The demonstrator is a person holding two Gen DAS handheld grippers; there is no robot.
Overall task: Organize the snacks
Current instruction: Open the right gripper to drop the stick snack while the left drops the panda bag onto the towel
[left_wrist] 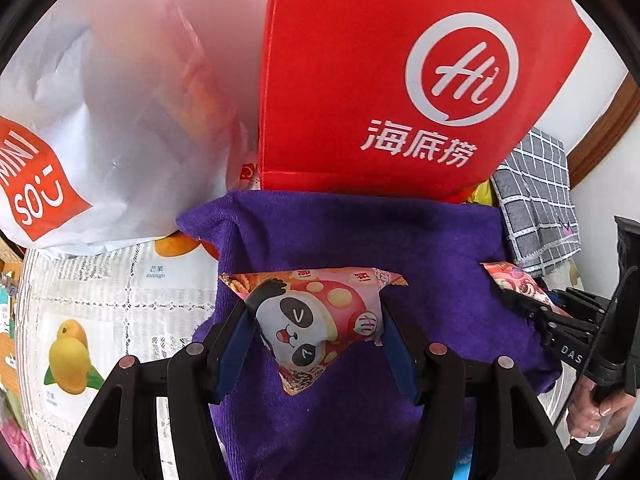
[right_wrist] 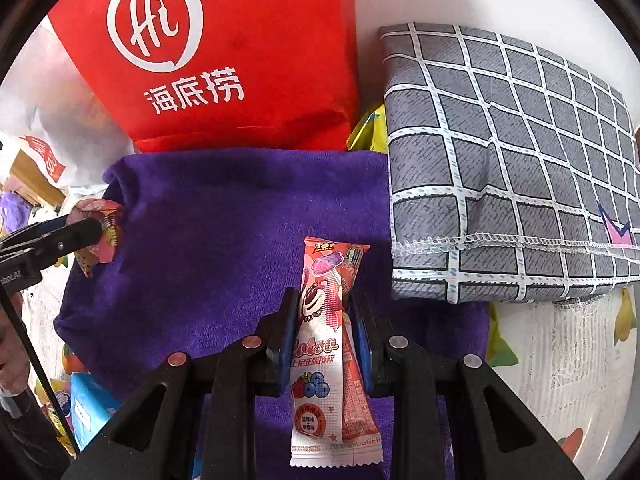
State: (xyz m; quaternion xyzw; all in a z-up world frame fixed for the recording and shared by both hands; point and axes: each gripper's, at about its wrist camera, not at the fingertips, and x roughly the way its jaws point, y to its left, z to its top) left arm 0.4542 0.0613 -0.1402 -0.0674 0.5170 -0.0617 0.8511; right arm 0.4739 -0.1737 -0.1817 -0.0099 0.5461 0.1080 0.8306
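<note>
A purple towel [left_wrist: 360, 232] lies spread on the table, also under the right gripper as the purple towel [right_wrist: 224, 216]. My left gripper [left_wrist: 316, 320] is shut on a puffy panda snack pack [left_wrist: 312, 320], held just above the towel. My right gripper [right_wrist: 326, 332] is shut on a long pink Lotso candy pack [right_wrist: 324, 344], whose far end is over the towel. In the left wrist view the right gripper [left_wrist: 548, 312] shows at the right edge with its pink pack [left_wrist: 516, 278]. In the right wrist view the left gripper [right_wrist: 52, 240] shows at the left edge with its pack [right_wrist: 100, 224].
A red paper bag [left_wrist: 360, 80], the same red paper bag [right_wrist: 248, 60], stands behind the towel. A white Miniso bag [left_wrist: 100, 120] is at the left. A grey checked cloth [right_wrist: 500, 160] lies at the right. The fruit-print tablecloth [left_wrist: 100, 312] covers the table. A blue packet [right_wrist: 86, 404] lies by the towel's near-left corner.
</note>
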